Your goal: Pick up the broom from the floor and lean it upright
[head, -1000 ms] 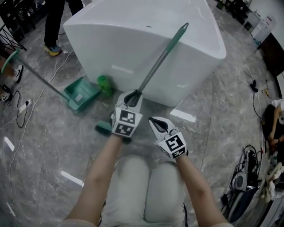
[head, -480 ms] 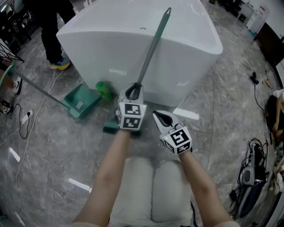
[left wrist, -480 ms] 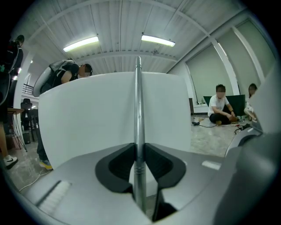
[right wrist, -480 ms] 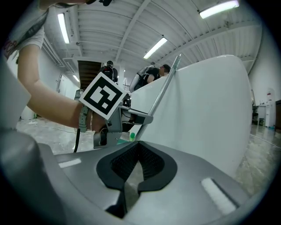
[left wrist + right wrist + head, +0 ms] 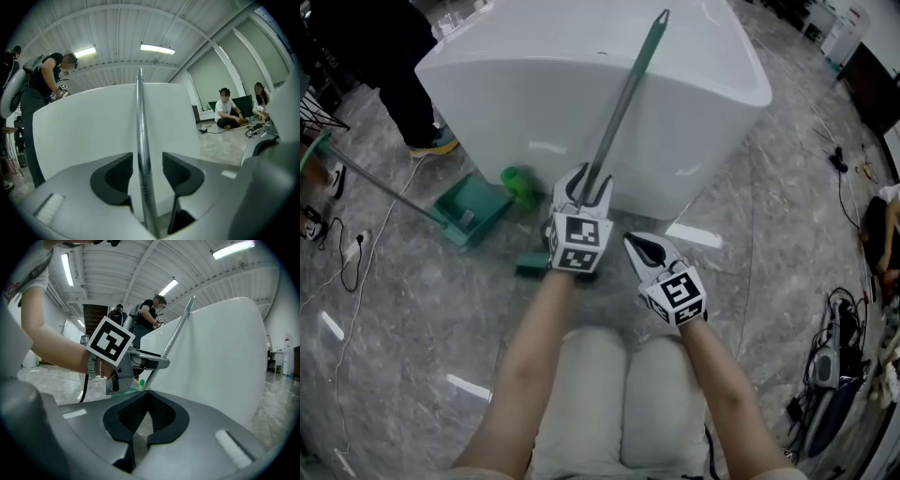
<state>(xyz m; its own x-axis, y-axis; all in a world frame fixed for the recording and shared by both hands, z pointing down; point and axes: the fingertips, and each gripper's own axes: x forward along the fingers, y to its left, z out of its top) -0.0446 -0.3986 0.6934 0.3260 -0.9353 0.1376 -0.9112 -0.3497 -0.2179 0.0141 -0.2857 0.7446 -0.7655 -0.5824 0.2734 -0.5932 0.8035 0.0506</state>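
Observation:
The broom's grey-green handle (image 5: 623, 94) stands steeply, its top end resting against the white bathtub (image 5: 703, 84). Its green head (image 5: 532, 265) sits on the floor under my left hand. My left gripper (image 5: 588, 183) is around the handle's lower part and its jaws are opening. In the left gripper view the handle (image 5: 140, 136) runs upright between the two pads, with a small gap on each side. My right gripper (image 5: 636, 246) hangs just right of the left one, shut and empty. In the right gripper view its pads (image 5: 161, 413) meet, and the handle (image 5: 177, 333) leans on the tub ahead.
A green dustpan (image 5: 472, 208) with a long handle and a green bottle (image 5: 521, 186) lie left of the broom, at the tub's foot. A person (image 5: 384, 56) stands at the upper left. Cables (image 5: 834, 328) lie at the right. Two people (image 5: 227, 110) sit on the floor beyond the tub.
The handle has swung from a rightward slant to steeper against the tub. My left gripper has risen slightly and its jaws have parted from the handle. The right gripper has stayed put.

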